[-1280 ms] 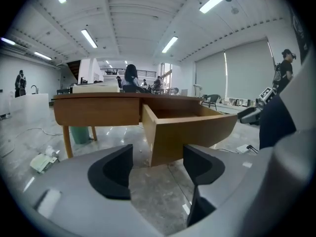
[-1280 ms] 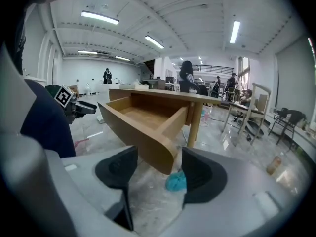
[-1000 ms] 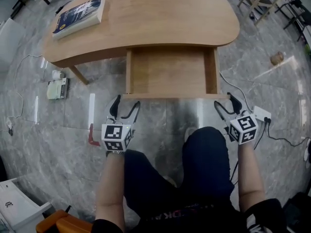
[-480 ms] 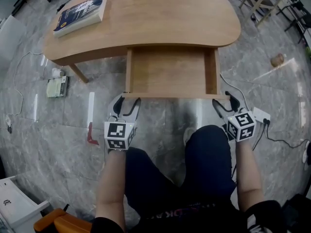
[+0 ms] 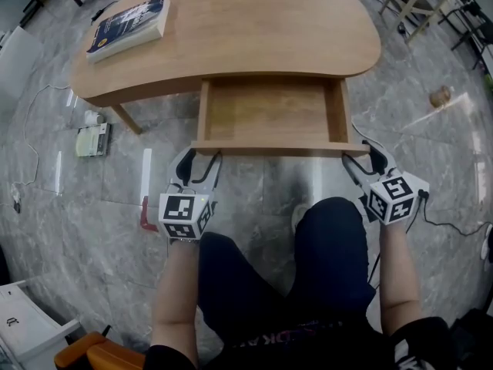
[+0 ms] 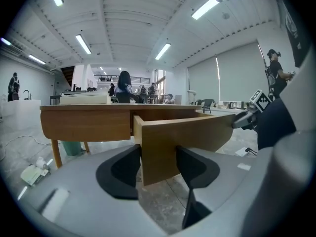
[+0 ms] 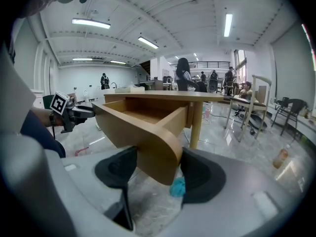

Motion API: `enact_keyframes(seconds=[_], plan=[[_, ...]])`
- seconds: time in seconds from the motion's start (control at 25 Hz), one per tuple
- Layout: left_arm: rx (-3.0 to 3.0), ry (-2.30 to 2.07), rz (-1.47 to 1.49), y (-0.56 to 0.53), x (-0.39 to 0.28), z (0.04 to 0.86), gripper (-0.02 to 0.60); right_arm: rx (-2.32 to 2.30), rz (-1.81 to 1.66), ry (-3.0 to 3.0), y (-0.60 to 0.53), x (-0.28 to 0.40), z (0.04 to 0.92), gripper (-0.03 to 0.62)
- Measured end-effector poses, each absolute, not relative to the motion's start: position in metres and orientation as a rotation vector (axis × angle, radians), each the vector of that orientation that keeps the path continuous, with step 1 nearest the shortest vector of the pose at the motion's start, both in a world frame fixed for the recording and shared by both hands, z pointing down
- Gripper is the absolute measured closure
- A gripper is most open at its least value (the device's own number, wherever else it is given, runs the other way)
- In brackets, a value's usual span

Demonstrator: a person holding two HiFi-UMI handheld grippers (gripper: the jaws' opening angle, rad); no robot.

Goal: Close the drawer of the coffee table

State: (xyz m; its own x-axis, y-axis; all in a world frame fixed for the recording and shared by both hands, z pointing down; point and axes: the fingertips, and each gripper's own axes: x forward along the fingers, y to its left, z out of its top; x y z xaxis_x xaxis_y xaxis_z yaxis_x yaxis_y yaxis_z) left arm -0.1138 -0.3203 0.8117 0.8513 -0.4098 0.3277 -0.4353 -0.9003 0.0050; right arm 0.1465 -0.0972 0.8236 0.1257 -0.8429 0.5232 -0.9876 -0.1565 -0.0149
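Drawer (image 5: pixel 269 114) out at frame centre, corners pinched
Its run back under the tabletop (image 5: pixel 254 29) lies open (pale wood); left gripper (image 5: pixel 199 165) and right gripper (image 5: pixel 362 159) clamp its front corners.

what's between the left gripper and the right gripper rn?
The drawer front spans that stretch: its left corner sits between the left gripper's jaws, its right corner between the right gripper's. Head view shows it; both gripper views confirm.
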Motion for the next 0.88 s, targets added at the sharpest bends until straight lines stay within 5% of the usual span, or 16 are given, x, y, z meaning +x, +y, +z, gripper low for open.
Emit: enact_keyframes(seconds=[0.88], plan=[[2.906, -0.837, 0.535, -0.387, -0.052, 0.808, 0.345, 2.085, 0.562, -1.722, -0.169, 0.214, 0.82, 0.315]])
